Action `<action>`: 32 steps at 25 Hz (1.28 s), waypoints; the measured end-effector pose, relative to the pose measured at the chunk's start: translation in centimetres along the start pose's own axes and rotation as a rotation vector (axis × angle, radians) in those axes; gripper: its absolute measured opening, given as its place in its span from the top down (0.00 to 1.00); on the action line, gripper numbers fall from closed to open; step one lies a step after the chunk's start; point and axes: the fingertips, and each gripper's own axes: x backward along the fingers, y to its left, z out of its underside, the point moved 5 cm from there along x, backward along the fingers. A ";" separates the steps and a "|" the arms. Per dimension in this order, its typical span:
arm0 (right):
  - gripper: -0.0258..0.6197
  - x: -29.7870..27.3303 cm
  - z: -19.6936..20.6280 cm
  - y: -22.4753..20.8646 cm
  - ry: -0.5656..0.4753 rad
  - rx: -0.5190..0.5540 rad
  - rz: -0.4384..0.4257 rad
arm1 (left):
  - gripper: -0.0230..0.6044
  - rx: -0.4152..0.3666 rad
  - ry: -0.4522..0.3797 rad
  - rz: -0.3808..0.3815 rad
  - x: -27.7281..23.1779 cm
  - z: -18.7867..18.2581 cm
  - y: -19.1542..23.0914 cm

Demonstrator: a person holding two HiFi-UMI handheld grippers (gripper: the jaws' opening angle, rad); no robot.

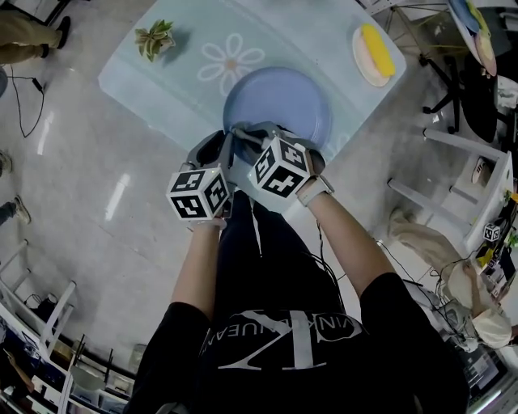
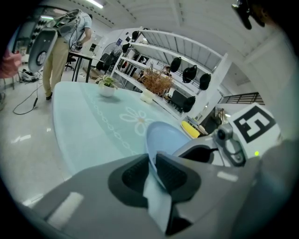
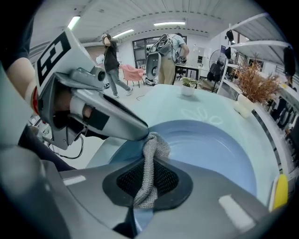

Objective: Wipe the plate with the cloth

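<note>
Item 1, blue plate (image 1: 279,97) at the table's (image 1: 162,81) 6 o'clock edge: my left gripper (image 2: 153,170) clamps its rim at 7 o'clock, my right gripper (image 3: 147,181) pinches the grey cloth (image 3: 152,149) against the 6 o'clock rim; wiping judged barely begun, nearly the whole face left.

A pale blue table (image 1: 275,24) stands in front of you, with a white daisy (image 1: 231,59) printed near its middle. On its far left corner sits a small potted plant (image 1: 155,39). At its far right, a cream dish (image 1: 362,63) holds something yellow (image 1: 377,47). Far to your left, a person's leg (image 1: 24,50) stands on the glossy floor (image 1: 97,210).
</note>
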 end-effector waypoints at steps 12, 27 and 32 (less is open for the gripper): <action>0.90 -1.2 -2.0 -5.5 -0.013 0.032 0.080 | 0.96 0.004 -0.011 0.008 -0.1 0.1 0.3; 0.91 1.7 2.7 -11.8 0.069 -0.090 0.300 | 0.96 0.007 -0.004 -0.005 0.0 0.1 0.2; 0.91 2.9 4.8 -12.5 0.111 -0.135 0.345 | 0.96 0.006 0.003 -0.007 -0.1 0.1 0.2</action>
